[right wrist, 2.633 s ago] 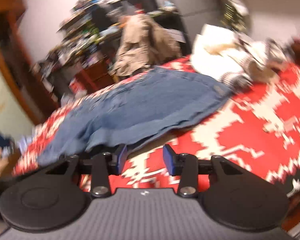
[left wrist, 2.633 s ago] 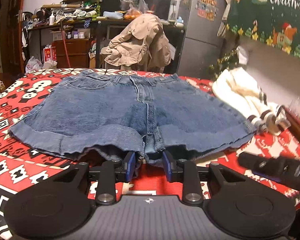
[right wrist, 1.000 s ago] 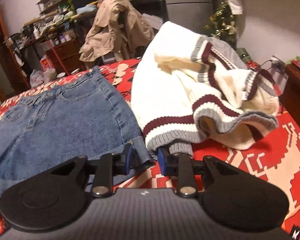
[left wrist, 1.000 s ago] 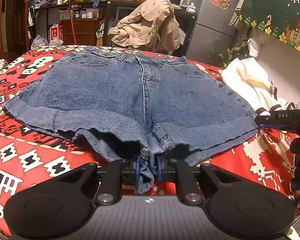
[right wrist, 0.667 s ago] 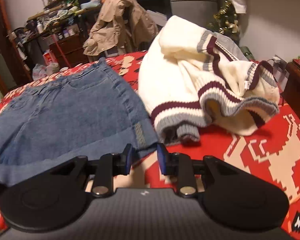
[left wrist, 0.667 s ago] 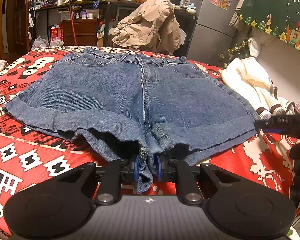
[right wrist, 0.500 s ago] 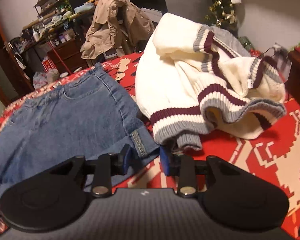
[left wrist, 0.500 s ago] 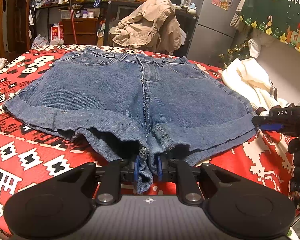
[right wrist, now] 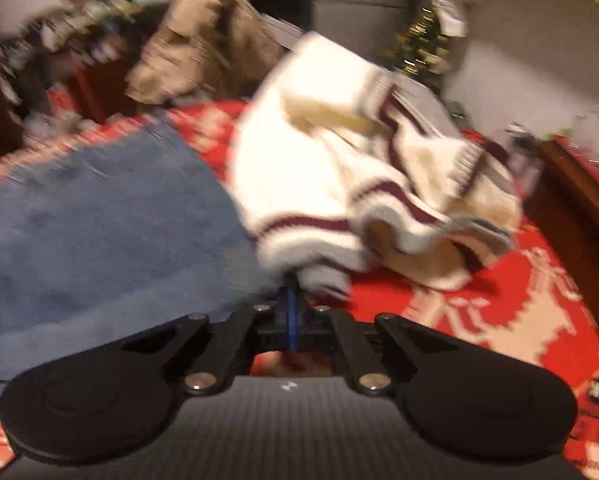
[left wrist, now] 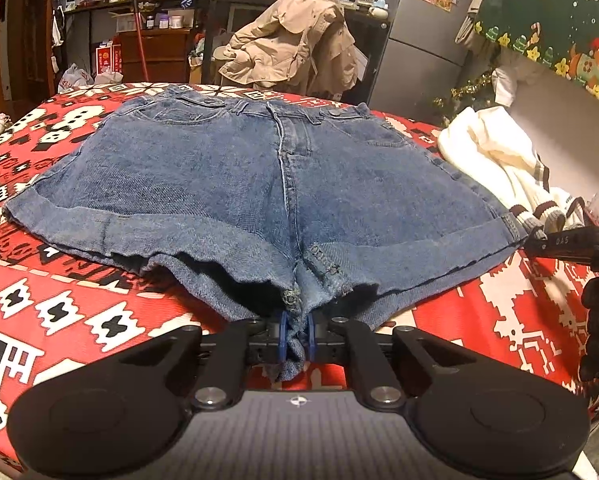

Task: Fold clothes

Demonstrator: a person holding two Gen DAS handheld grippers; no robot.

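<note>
Denim shorts [left wrist: 259, 184]: left gripper [left wrist: 295, 338] pinches crotch; right gripper [right wrist: 292, 316] fully closed, contents unclear.

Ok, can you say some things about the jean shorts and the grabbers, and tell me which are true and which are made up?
1. The blue denim shorts lie flat on the red patterned blanket. True.
2. The left gripper is pinching the crotch of the shorts. True.
3. The cream knitted sweater with maroon stripes lies on top of the shorts. False: it lies beside them.
4. The right gripper has its fingers wide apart. False: they are shut together.
5. A beige jacket hangs behind the blanket. True.
</note>
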